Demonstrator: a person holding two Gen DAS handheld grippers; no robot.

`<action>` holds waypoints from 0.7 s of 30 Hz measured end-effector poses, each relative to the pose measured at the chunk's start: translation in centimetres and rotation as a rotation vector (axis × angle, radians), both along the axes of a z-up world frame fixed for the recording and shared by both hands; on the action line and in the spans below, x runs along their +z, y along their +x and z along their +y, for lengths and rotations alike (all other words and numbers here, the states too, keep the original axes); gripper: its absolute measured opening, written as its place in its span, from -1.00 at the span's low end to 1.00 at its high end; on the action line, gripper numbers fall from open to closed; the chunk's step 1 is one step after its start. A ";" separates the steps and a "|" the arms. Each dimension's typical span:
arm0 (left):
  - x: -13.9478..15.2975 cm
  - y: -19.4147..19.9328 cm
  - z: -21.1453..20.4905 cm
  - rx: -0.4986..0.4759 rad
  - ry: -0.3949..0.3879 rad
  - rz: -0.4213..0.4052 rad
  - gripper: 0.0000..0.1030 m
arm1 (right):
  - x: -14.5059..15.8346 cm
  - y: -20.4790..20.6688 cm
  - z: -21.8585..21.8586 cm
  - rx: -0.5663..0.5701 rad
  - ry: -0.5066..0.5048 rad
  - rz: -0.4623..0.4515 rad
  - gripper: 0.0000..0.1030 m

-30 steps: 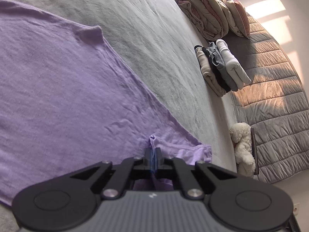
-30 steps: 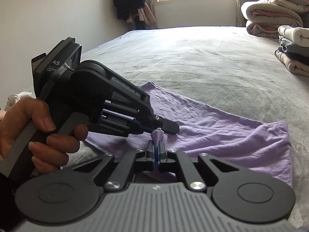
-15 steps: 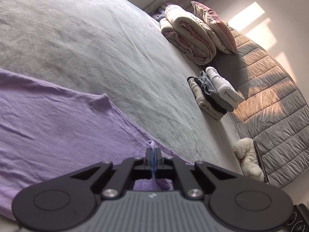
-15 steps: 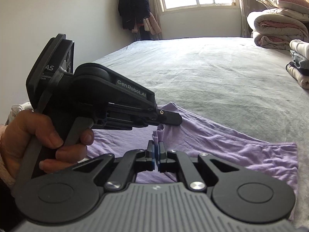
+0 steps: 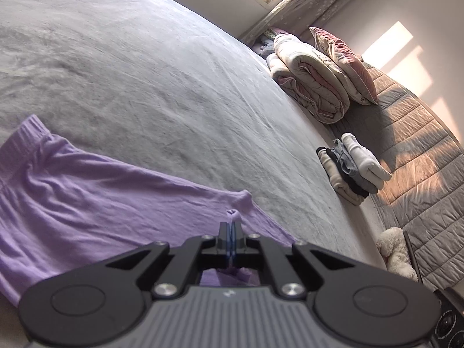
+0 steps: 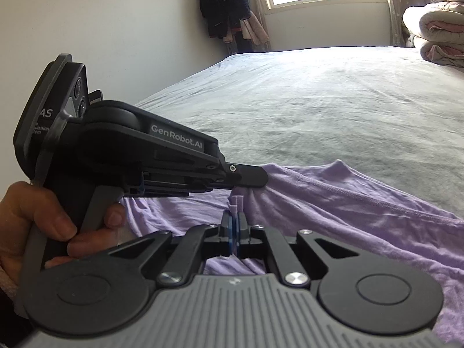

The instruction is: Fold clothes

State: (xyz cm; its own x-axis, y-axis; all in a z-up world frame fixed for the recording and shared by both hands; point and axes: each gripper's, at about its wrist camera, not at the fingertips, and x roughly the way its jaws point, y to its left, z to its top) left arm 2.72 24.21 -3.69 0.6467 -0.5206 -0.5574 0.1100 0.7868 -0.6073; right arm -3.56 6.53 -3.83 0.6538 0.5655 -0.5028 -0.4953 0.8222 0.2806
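Both tools pinch one edge of the garment to carry it over for a fold.

The left tool (image 5: 231, 239) and the right tool (image 6: 235, 233) are each closed on a small tuft of the soft lilac knit garment (image 5: 95, 203), side by side, probably so the edge stays straight while it is folded. The garment lies on the grey bed sheet (image 5: 150, 87), in the lower left of the left wrist view; it looks thin, wrinkled, with a ribbed band at its far end.
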 end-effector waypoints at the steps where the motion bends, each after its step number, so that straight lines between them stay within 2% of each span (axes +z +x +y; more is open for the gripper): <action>1: -0.1 0.0 0.7 0.009 -0.004 0.000 -0.99 | 0.0 0.1 0.5 0.009 0.002 0.000 -0.93; 15: -0.4 -0.2 7.9 0.113 -0.045 -0.004 -0.99 | 0.1 1.5 7.3 0.098 0.039 0.015 -0.93; 21: -0.4 -0.3 9.8 0.153 -0.030 -0.009 -0.99 | -0.2 2.0 9.5 0.123 0.057 0.033 -0.93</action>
State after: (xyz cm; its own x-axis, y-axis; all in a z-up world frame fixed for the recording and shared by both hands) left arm 2.38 33.99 -4.05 0.7246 -0.4318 -0.5371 -0.0048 0.7762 -0.6305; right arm -1.53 16.02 -3.99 0.5612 0.6690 -0.4874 -0.5813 0.7377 0.3432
